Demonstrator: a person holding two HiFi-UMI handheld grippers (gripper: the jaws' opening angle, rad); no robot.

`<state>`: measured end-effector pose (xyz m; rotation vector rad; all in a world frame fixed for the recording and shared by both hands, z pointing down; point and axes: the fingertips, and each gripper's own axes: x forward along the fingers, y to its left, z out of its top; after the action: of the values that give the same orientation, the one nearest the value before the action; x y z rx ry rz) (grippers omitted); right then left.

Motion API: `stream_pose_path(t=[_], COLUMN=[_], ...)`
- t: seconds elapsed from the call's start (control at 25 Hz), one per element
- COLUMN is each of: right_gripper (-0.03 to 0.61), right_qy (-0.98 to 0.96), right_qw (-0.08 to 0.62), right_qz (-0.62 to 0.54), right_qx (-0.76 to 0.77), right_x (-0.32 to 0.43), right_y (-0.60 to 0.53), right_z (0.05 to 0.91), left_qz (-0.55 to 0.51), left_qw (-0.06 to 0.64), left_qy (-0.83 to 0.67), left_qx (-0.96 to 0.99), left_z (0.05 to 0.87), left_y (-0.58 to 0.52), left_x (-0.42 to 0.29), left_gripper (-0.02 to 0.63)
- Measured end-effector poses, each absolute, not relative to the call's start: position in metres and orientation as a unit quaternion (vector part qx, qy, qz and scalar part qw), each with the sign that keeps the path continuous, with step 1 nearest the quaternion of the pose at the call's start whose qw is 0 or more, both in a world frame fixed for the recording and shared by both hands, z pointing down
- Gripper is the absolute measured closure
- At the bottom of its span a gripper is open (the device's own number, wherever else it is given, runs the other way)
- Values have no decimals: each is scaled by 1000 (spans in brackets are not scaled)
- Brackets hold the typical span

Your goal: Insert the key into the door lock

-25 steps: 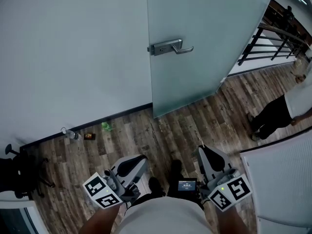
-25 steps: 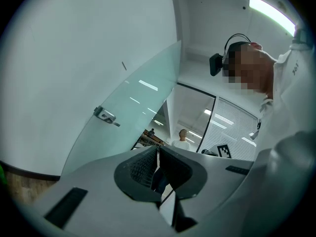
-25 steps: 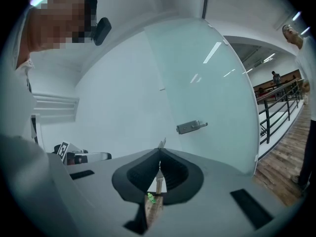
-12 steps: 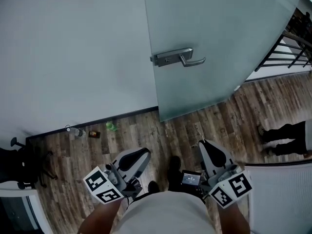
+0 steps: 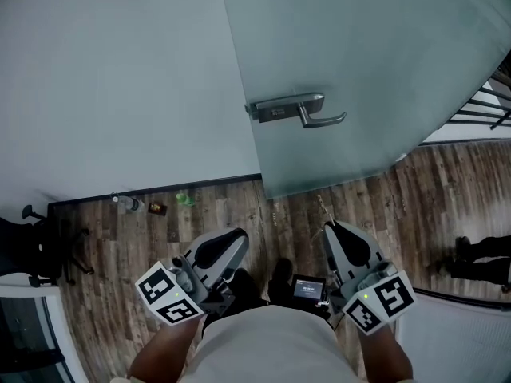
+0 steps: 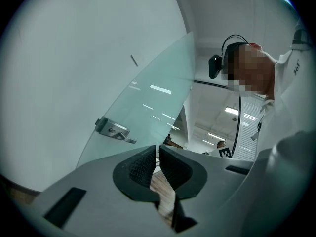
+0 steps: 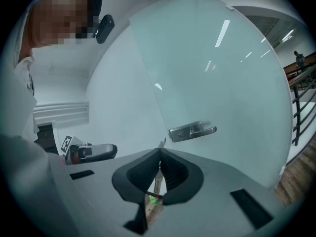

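Both tools sit low in front of the person's body, side by side and pointing roughly level at the door, with the marker cubes back near the forearms. The left tool (image 5: 238, 236) has its pads pressed together with nothing between them. The right tool (image 5: 330, 228) is pinching the key (image 7: 158, 176) between its pads, and the blade pokes out past the tips toward the door. The key is well short of the lock, nowhere near touching it. A small screen (image 5: 308, 288) hangs at the waist between the two tools.

Straight ahead is a frosted glass door (image 5: 359, 62), standing open at an angle from the pale wall (image 5: 112, 78). The metal lock plate (image 5: 278, 108) with its lever handle (image 5: 321, 120) sits at the door's left edge.

The floor (image 5: 375, 194) is grey-brown wood plank. Along the foot of the wall there's a plastic bottle (image 5: 126, 203), a small brown thing (image 5: 157, 209) and something green (image 5: 184, 199). A black office chair (image 5: 40, 246) sits at the far left, a dark railing (image 5: 487, 106) shows at the right past the door, and somebody's legs (image 5: 479, 258) are at the right edge.
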<state>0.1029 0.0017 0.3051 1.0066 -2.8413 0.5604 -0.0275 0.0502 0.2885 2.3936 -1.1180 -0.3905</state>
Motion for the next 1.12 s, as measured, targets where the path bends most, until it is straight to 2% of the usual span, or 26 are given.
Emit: stream_pose_path(t=[1.12], right_gripper=[563], right_qy=[-892], right_qw=[56], right_qz=[164], right_qx=[418], right_x=[17], right_y=[-73], right_z=[302], left_qz=[-124], left_qw=[249], left_qy=[-316], left_qx=[907], left_z=[294], left_y=[-57], left_x=[-110], left_gripper=[592])
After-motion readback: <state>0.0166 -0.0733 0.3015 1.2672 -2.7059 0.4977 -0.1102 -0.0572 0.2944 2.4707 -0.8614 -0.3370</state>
